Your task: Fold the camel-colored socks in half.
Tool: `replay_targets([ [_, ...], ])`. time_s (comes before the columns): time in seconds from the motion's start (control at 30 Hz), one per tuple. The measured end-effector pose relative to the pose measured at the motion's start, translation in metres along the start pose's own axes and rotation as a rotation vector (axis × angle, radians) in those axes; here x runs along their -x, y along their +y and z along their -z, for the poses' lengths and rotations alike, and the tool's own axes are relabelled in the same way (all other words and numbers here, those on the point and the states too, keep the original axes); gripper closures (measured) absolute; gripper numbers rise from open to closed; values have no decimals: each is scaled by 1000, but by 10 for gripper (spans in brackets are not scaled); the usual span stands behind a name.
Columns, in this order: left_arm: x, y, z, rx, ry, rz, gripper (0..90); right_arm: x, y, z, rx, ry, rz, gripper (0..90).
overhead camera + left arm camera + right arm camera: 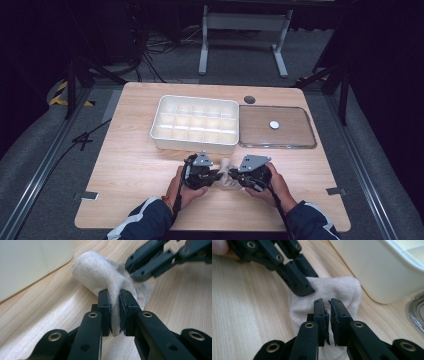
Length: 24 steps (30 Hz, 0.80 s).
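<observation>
High view: compartment box [195, 125] holds nothing visible; lid [276, 127] alongside.

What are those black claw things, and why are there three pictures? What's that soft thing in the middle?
Those claws are hand-held grippers: a person holds one in each hand and squeezes things with two black jaws.

The top picture comes from a camera high above the light wooden table. The other two come from small cameras riding on each gripper, looking along its jaws.

On the table sit a white plastic box with many small compartments and, beside it, a clear flat lid.

The soft thing is a small beige knitted sock. The left gripper is pinching a fold of it. The right gripper has its jaws nearly closed over the sock, seemingly gripping its edge.
</observation>
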<state>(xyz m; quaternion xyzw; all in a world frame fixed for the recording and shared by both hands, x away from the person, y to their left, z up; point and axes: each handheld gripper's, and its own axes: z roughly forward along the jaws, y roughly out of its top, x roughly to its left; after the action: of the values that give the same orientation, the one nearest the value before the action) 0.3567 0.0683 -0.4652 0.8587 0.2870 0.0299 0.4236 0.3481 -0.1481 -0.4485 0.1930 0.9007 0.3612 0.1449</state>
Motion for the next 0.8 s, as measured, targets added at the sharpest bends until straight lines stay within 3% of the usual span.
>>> replay_targets([
  [0.23,5,3,3,25,-7,-23,799,-3,-2,-17,-60,1,6,834],
  [0.37,9,5,4,42,0,-30,799,-6,0,-21,-58,-16,12,834],
  [0.57,9,7,4,47,10,-29,807,-6,-1,-23,-31,-11,-18,824],
  [0.6,7,7,5,46,13,-34,810,-4,-1,-22,-29,-15,-24,746],
  [0.67,7,7,7,49,20,-41,812,-1,0,-17,-27,-21,-32,681],
  [0.8,5,7,10,51,24,-40,814,6,-4,-7,-21,-28,-48,653],
])
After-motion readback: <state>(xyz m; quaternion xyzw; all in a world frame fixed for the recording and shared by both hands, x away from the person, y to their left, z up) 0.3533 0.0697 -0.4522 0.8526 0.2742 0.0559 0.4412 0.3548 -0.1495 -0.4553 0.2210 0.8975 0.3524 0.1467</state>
